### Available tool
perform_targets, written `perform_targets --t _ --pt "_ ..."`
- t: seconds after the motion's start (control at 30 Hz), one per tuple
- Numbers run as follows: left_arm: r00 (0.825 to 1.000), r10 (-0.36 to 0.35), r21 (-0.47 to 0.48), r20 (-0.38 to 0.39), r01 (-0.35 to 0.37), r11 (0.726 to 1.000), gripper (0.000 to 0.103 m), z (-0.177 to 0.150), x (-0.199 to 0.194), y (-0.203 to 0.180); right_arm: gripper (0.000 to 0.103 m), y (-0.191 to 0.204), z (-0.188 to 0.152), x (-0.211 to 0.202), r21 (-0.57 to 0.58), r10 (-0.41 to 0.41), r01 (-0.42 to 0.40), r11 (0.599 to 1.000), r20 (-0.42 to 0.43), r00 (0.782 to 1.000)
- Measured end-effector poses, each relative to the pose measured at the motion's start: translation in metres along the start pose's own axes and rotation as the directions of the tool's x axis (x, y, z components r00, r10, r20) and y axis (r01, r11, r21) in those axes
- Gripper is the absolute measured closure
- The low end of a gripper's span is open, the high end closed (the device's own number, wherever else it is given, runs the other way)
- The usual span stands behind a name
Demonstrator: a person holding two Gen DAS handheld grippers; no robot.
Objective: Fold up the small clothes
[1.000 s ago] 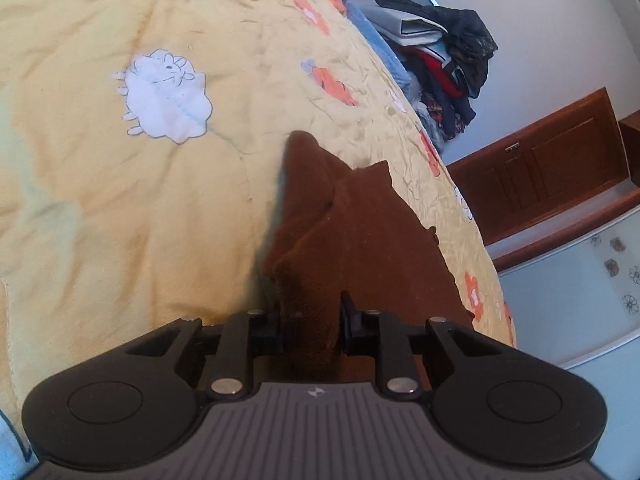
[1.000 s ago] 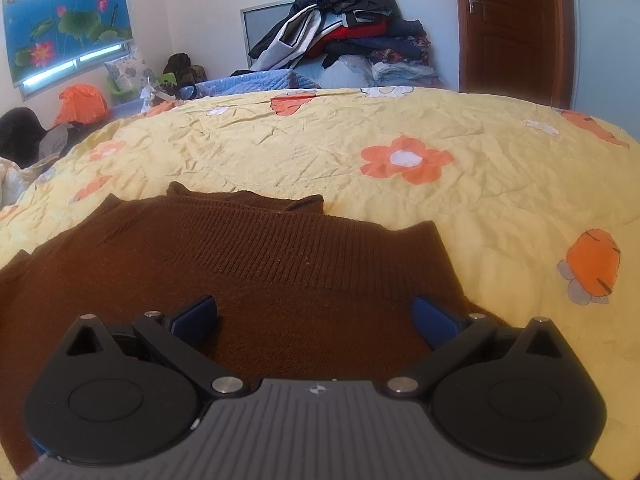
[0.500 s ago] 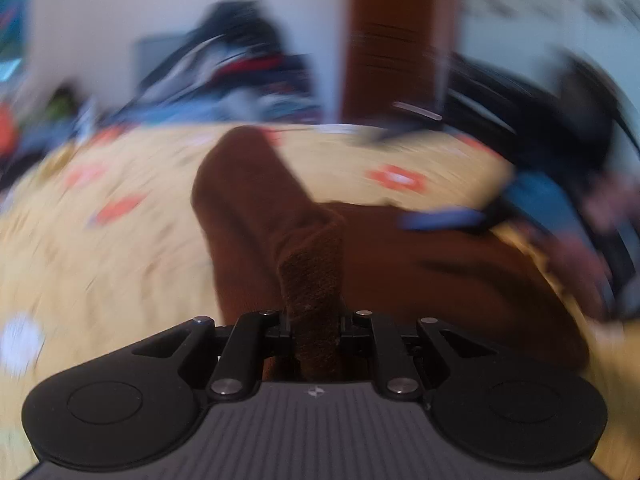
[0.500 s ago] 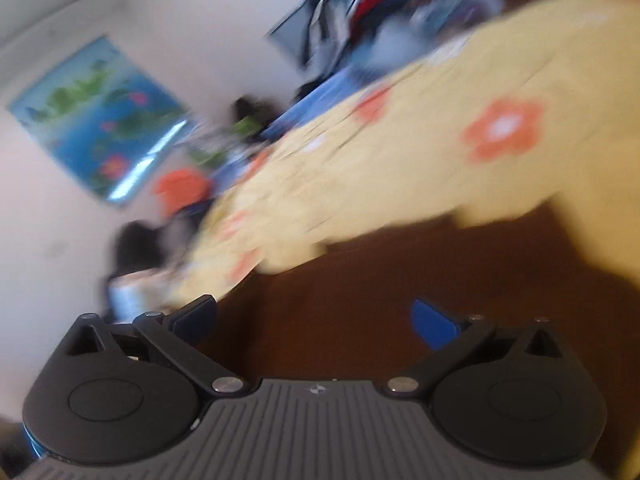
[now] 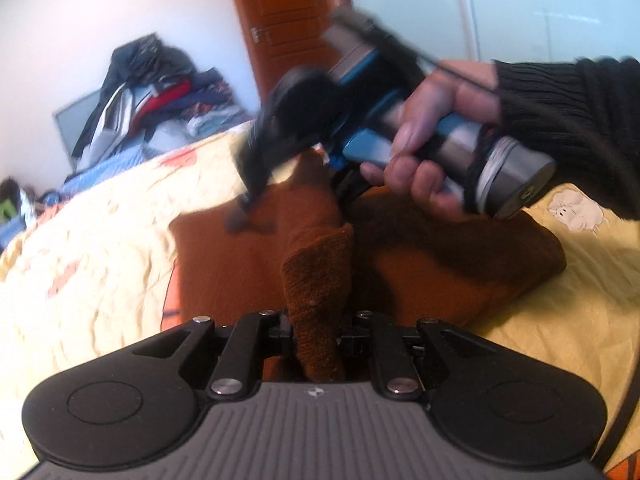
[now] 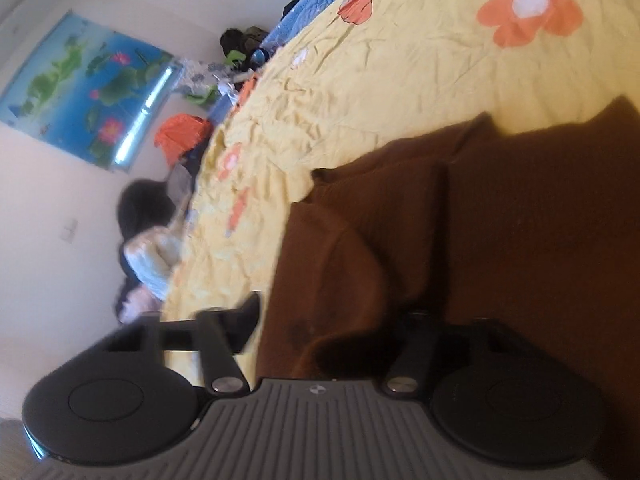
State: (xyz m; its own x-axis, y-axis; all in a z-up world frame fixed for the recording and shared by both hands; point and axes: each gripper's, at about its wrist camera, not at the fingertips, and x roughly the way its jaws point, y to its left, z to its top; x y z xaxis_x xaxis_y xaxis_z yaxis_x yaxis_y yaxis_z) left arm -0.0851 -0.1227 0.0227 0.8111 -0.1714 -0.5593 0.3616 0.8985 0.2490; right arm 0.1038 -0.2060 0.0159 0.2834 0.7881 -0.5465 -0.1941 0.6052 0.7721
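A brown knit sweater [image 5: 440,264] lies on the yellow flowered bedcover [image 5: 100,240]. My left gripper [image 5: 316,332] is shut on the sweater's ribbed cuff [image 5: 316,280], and the sleeve is drawn across the sweater's body. A hand [image 5: 432,128] in a black sleeve holds my right gripper [image 5: 288,204], blurred, tips down on the far edge of the sweater. In the right wrist view the picture is rolled. There the right gripper [image 6: 332,320] has its jaws closing, still apart, around a bunched fold of the sweater [image 6: 520,240]. Its left finger [image 6: 248,320] is at the fabric's edge.
A heap of clothes [image 5: 152,92] sits beyond the bed's far side, beside a wooden door [image 5: 288,20]. The bedcover [image 6: 400,80] runs on to the left of the sweater. A flower poster [image 6: 80,92], an orange bundle [image 6: 180,136] and a dark and pale bundle [image 6: 148,232] stand along the wall.
The left gripper rolled and carried the sleeve across over the sweater's body. The right gripper rolled, dropped to the sweater's edge, and its wide-open jaws came inward around a fold.
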Motion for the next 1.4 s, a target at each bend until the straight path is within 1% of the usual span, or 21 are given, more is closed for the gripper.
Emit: perform_targets --t 0.1,0.2,0.27,0.37,0.47,0.57,0.6,0.63,0.67,0.7,0.8,0.93,1.0,1.07,1.1,1.17,1.2,1.23,1.27,1.3,1.4 --pt "0.999 -0.029 0.059 0.023 0.027 0.998 0.089 0.013 0.004 -0.014 0.086 0.002 0.0 -0.008 -0.098 -0.054 0.056 0.994 0.02 0.998" --pt "0.993 -0.087 0.114 0.076 0.078 0.99 0.089 0.029 0.005 -0.037 0.087 0.004 0.006 -0.052 -0.167 -0.022 0.037 0.985 0.088 0.996" --pt "0.988 -0.137 0.133 0.073 0.127 0.983 0.089 0.035 0.012 -0.054 0.087 -0.005 0.01 -0.082 -0.19 -0.059 0.081 0.978 0.118 0.991" --pt "0.979 -0.204 0.119 0.008 0.202 0.972 0.089 0.029 0.032 -0.076 0.087 -0.038 0.006 -0.104 -0.157 -0.174 0.193 0.969 0.123 0.977" --pt "0.98 -0.19 0.176 0.066 0.176 0.969 0.084 0.018 0.031 -0.086 0.084 -0.07 -0.008 -0.11 -0.088 -0.192 0.205 0.975 0.138 0.972" --pt "0.954 -0.28 0.15 0.107 0.263 0.953 0.075 0.016 0.015 -0.064 0.062 -0.087 -0.019 -0.121 0.009 -0.107 0.108 0.994 0.202 0.973" --pt "0.948 -0.294 0.129 0.122 0.278 0.952 0.072 0.015 0.008 -0.055 0.05 -0.087 -0.021 -0.125 0.021 -0.089 0.087 0.996 0.227 0.97" --pt "0.947 -0.294 0.11 0.132 0.281 0.954 0.061 0.014 0.002 -0.048 0.045 -0.085 -0.022 -0.127 0.021 -0.075 0.072 0.997 0.249 0.965" --pt "0.949 -0.285 0.1 0.136 0.273 0.957 0.048 0.012 0.001 -0.04 0.045 -0.082 -0.023 -0.128 0.013 -0.068 0.067 0.998 0.252 0.965" --pt "0.951 -0.274 0.094 0.144 0.263 0.96 0.043 0.011 -0.002 -0.035 0.046 -0.079 -0.023 -0.125 -0.002 -0.074 0.076 0.997 0.231 0.97" --pt "0.948 -0.277 0.099 0.157 0.264 0.96 0.04 0.007 -0.013 -0.026 0.088 -0.07 -0.022 -0.113 -0.07 -0.147 0.162 0.984 0.175 0.973" --pt "0.958 -0.225 0.065 0.177 0.217 0.974 0.009 0.003 -0.016 -0.013 0.09 -0.063 -0.021 -0.127 -0.123 -0.136 0.161 0.979 0.194 0.972" --pt "0.965 -0.213 0.029 0.15 0.211 0.977 0.007 -0.003 -0.011 0.0 0.09 -0.073 -0.021 -0.139 -0.098 -0.16 0.185 0.978 0.217 0.963" --pt "0.975 -0.198 0.019 0.104 0.197 0.98 0.007 -0.007 -0.007 0.015 0.086 -0.088 -0.024 -0.136 -0.056 -0.173 0.187 0.981 0.2 0.964" --pt "0.977 -0.187 0.018 0.102 0.186 0.982 0.007 -0.01 -0.009 0.024 0.075 -0.094 -0.028 -0.139 -0.03 -0.148 0.157 0.987 0.204 0.968" --pt "0.979 -0.167 -0.032 0.12 0.172 0.985 0.006 -0.011 -0.011 0.048 0.045 -0.097 -0.03 -0.151 0.03 -0.105 0.101 0.994 0.233 0.967" --pt "0.978 -0.17 -0.089 0.12 0.181 0.979 0.006 -0.009 -0.009 0.062 0.021 -0.095 -0.031 -0.16 0.038 -0.103 0.096 0.995 0.273 0.957" --pt "0.978 -0.175 -0.17 0.116 0.193 0.966 0.006 -0.005 -0.003 0.078 0.013 -0.091 -0.031 -0.169 0.026 -0.115 0.113 0.993 0.322 0.94" --pt "0.976 -0.188 -0.273 0.113 0.213 0.938 0.007 -0.001 0.006 0.094 0.013 -0.089 -0.03 -0.174 0.011 -0.128 0.133 0.991 0.344 0.93" --pt "0.968 -0.218 -0.389 0.121 0.248 0.887 0.007 0.001 0.018 0.112 0.015 -0.089 -0.026 -0.174 0.007 -0.147 0.154 0.988 0.335 0.931" --pt "0.939 -0.327 -0.682 0.106 0.308 0.663 0.008 0.005 0.069 0.152 0.015 -0.094 -0.01 -0.156 0.013 -0.185 0.188 0.982 0.253 0.95"
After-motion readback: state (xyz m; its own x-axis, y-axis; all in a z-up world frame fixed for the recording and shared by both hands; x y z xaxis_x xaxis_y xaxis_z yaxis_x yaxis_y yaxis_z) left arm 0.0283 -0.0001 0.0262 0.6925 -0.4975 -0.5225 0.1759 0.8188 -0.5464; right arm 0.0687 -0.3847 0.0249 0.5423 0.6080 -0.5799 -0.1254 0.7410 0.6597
